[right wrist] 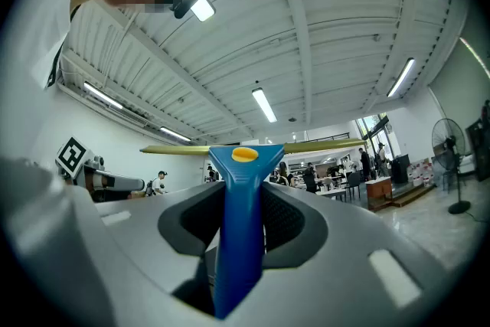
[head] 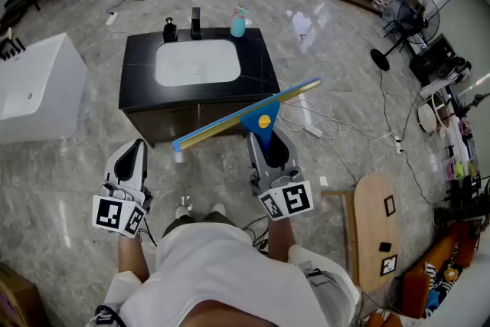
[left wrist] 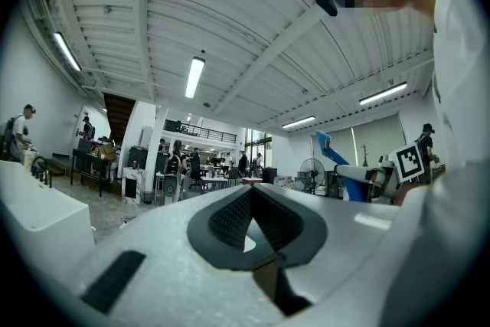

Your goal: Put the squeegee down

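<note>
My right gripper (head: 266,142) is shut on the blue handle of the squeegee (head: 262,125). Its long yellow blade (head: 230,119) runs crosswise in the air, in front of the black vanity counter (head: 138,84) with the white sink (head: 197,61). In the right gripper view the squeegee (right wrist: 243,158) stands up between the dark pads (right wrist: 285,222) of the right gripper (right wrist: 240,203), its blade level against the ceiling. My left gripper (head: 137,151) is held low at the left, shut and holding nothing. In its own view the left gripper (left wrist: 253,199) shows its pads together.
On the counter's back edge stand a black faucet (head: 196,22), a black dispenser (head: 169,31) and a teal bottle (head: 238,23). A white tub (head: 38,88) is at the left. Cables (head: 312,122) lie on the marble floor, with a wooden board (head: 374,230) at the right.
</note>
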Action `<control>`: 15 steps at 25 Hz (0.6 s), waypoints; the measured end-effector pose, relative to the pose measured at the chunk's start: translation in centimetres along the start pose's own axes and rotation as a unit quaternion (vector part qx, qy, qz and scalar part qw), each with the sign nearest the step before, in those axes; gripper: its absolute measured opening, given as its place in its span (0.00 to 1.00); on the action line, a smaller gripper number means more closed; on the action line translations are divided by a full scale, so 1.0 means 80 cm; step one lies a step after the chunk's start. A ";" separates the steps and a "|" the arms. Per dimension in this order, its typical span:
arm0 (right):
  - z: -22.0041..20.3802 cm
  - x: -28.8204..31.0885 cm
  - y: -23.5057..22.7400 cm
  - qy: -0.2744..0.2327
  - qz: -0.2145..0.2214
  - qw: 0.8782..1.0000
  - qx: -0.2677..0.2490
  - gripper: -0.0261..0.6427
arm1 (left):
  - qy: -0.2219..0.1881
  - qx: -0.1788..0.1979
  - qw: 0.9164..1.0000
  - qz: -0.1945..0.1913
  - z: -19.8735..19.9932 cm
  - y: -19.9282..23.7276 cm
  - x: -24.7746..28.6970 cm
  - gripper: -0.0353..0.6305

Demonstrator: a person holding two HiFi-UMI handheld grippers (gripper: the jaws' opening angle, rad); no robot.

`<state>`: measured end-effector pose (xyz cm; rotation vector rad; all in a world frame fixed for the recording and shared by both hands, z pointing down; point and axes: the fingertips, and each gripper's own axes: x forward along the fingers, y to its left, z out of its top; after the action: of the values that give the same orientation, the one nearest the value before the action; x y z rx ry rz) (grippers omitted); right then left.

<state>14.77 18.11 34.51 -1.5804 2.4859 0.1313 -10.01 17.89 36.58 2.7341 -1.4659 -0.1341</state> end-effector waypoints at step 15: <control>0.004 -0.003 0.001 -0.003 0.007 1.000 0.003 0.26 | -0.007 0.004 1.000 0.002 0.012 -0.004 -0.001 0.06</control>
<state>14.82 18.47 34.23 -1.5591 2.4898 0.1307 -9.91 18.14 35.65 2.7416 -1.4798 -0.1485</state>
